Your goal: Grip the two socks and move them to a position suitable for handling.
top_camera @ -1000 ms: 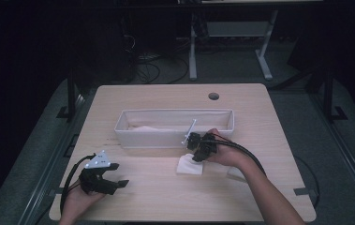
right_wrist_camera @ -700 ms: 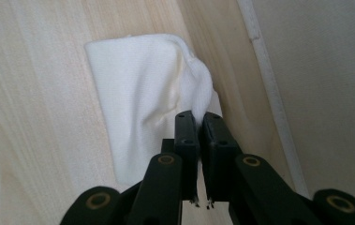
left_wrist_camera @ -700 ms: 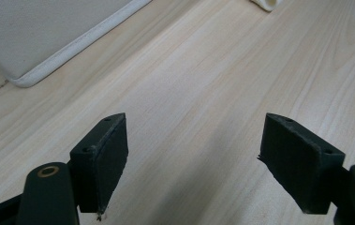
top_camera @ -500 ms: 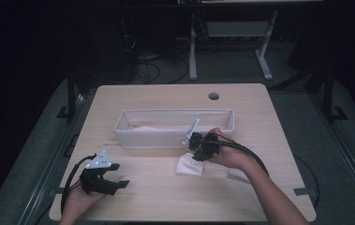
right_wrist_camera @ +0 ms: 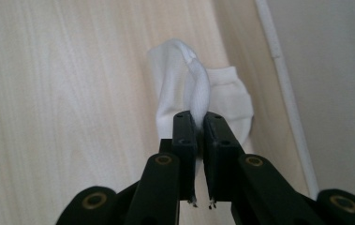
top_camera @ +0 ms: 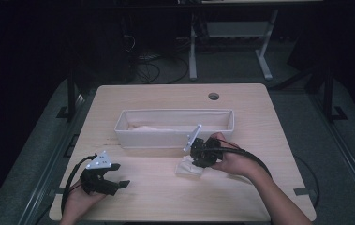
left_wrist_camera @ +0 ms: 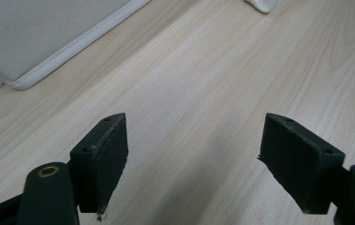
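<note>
A white sock hangs bunched from my right gripper, whose jaws are shut on a fold of it; its lower part still touches the wooden table. From above, the right gripper holds the sock just in front of the long white bin. My left gripper rests near the table's front left corner, pointing right. Its jaws stand wide open over bare wood with nothing between them.
The white bin lies across the middle of the table with pale cloth inside it. A round cable hole sits at the back right. Cables trail from both grippers. Dark floor and desk legs lie beyond the table.
My right gripper has risen a little and moved toward the bin, lifting the pinched sock partly off the table. The left gripper has stayed where it was.
</note>
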